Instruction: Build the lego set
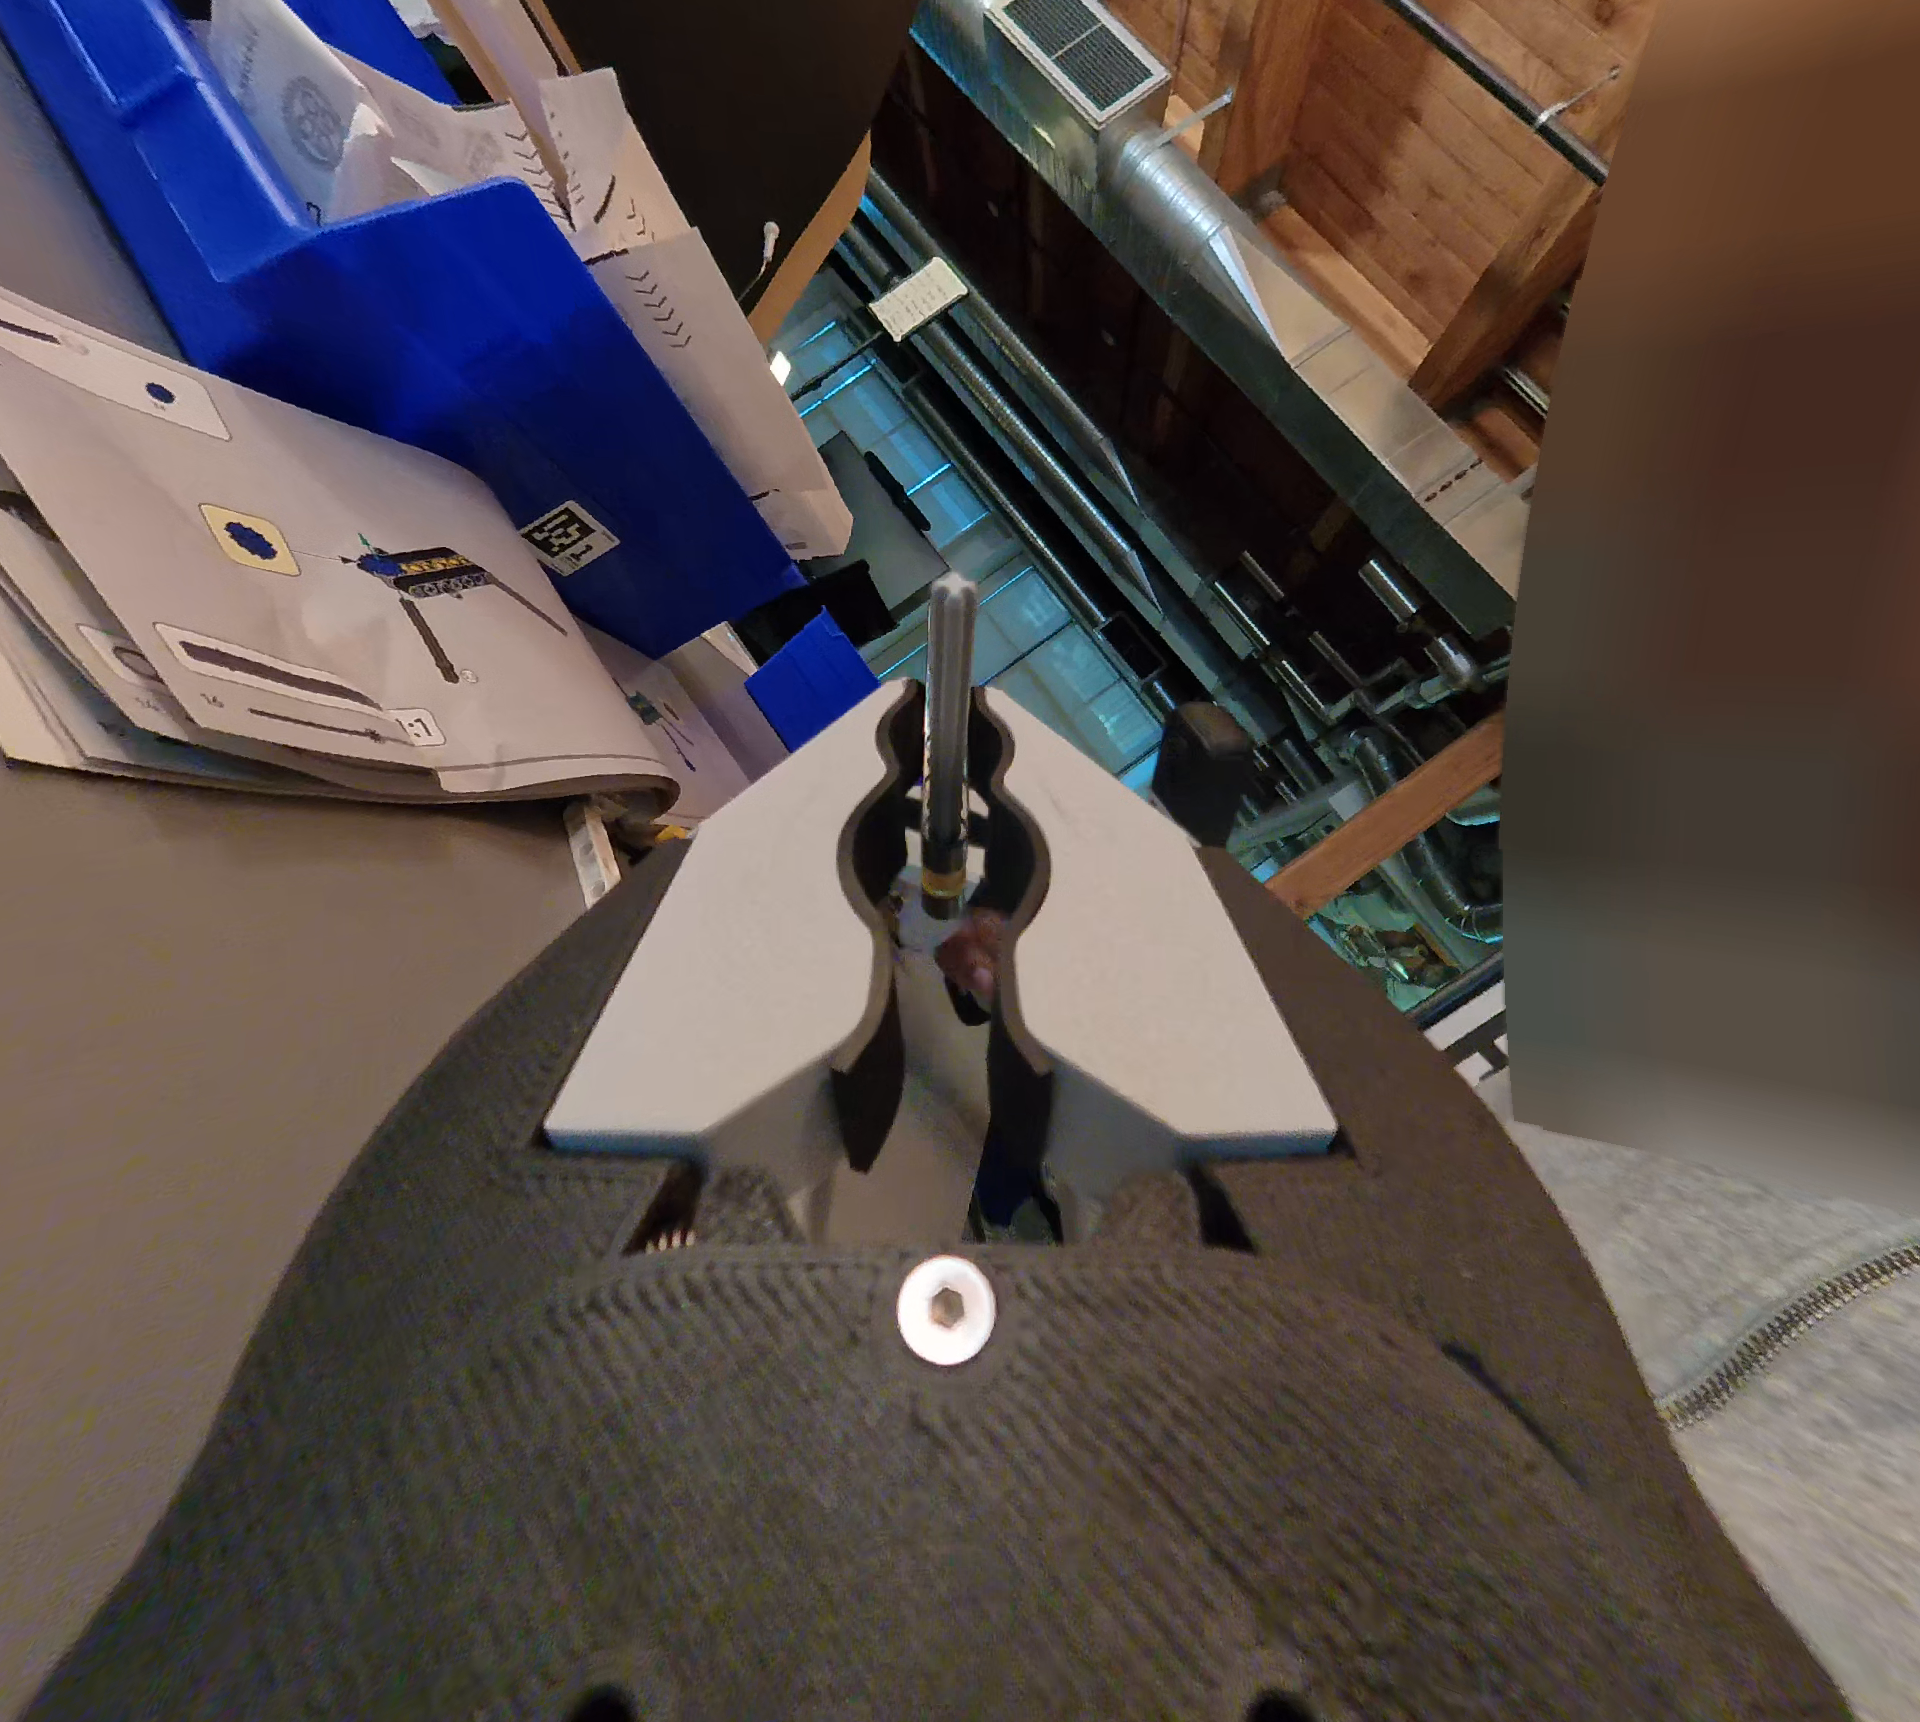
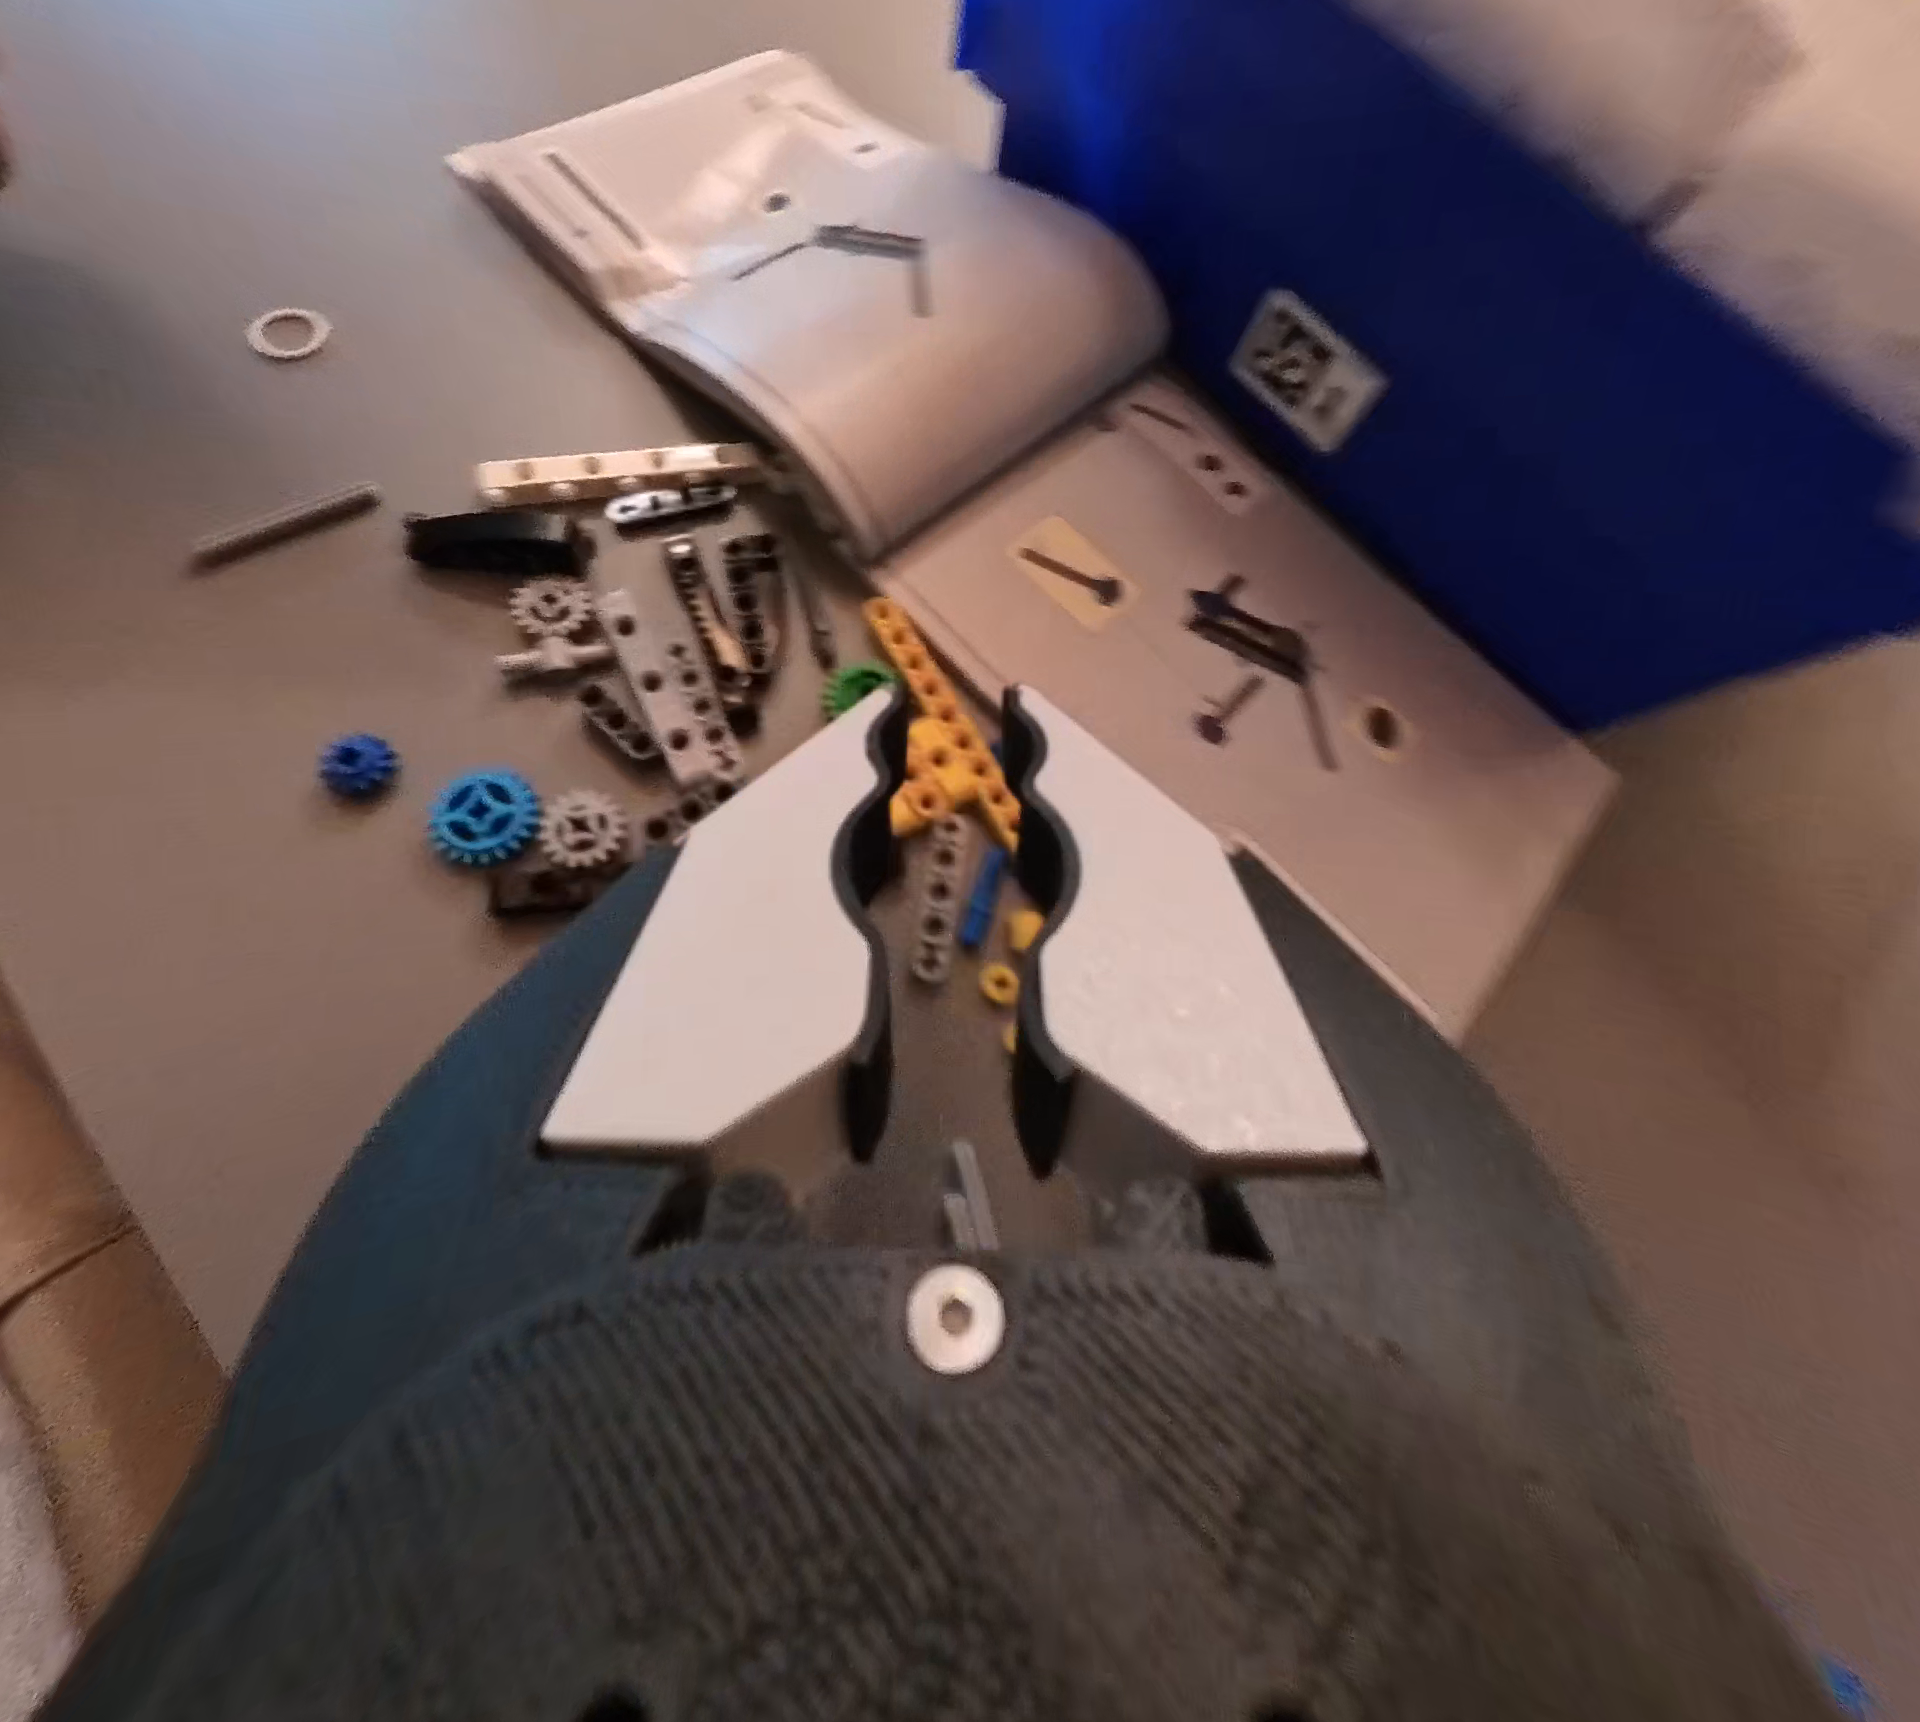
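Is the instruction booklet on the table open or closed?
Open: the instruction booklet lies spread on the table, pages curling up, beside the blue bin.

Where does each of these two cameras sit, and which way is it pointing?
Left wrist view: sits on the left gripper, tilted up toward ceiling ducts; its fingers clamp a dark axle; a grey zipped sleeve shows.
Right wrist view: sits on the right gripper, looking down at loose lego parts on the table; its fingers stand apart, holding nothing.
Shared: the blue bin and open instruction booklet.
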Available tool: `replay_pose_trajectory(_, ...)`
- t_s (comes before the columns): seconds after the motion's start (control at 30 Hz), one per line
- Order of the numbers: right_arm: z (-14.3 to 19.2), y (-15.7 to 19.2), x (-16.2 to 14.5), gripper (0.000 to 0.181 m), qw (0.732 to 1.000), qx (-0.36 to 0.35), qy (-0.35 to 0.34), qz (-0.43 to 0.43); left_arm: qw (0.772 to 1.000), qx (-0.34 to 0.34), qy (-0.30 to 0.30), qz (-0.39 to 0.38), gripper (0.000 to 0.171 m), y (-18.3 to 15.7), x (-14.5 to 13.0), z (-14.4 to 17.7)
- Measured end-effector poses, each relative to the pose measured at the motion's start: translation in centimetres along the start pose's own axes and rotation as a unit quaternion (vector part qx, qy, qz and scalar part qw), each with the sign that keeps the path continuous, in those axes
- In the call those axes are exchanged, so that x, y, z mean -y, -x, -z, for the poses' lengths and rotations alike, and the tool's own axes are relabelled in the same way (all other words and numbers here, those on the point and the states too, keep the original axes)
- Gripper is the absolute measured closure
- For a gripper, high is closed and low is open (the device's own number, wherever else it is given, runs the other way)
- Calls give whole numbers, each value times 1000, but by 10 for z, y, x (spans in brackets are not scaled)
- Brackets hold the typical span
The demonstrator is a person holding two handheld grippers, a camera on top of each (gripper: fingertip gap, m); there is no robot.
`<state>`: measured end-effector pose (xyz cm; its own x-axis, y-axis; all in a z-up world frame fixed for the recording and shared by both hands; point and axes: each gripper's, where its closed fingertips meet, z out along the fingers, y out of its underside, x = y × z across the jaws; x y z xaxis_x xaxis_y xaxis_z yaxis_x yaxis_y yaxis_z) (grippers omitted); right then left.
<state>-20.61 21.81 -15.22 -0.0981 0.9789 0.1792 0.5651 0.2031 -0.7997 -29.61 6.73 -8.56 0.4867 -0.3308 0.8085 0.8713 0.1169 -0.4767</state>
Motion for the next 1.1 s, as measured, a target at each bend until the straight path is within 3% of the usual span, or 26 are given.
replay_pose_trajectory(0.17,-31,23,-1,164,997,31,36,59,1000,1,1,-1,166,0,0,0)
replay_pose_trajectory(0.33,-43,32,-5,165,995,67,56,53,1000,2,3,-1,166,1,-1,-1)
replay_pose_trajectory(0.67,-51,37,-3,169,990,120,68,21,1000,4,5,-3,166,1,-2,-1)
replay_pose_trajectory(1.1,-40,12,8,170,994,104,41,-13,1000,6,8,-7,166,1,-3,-2)
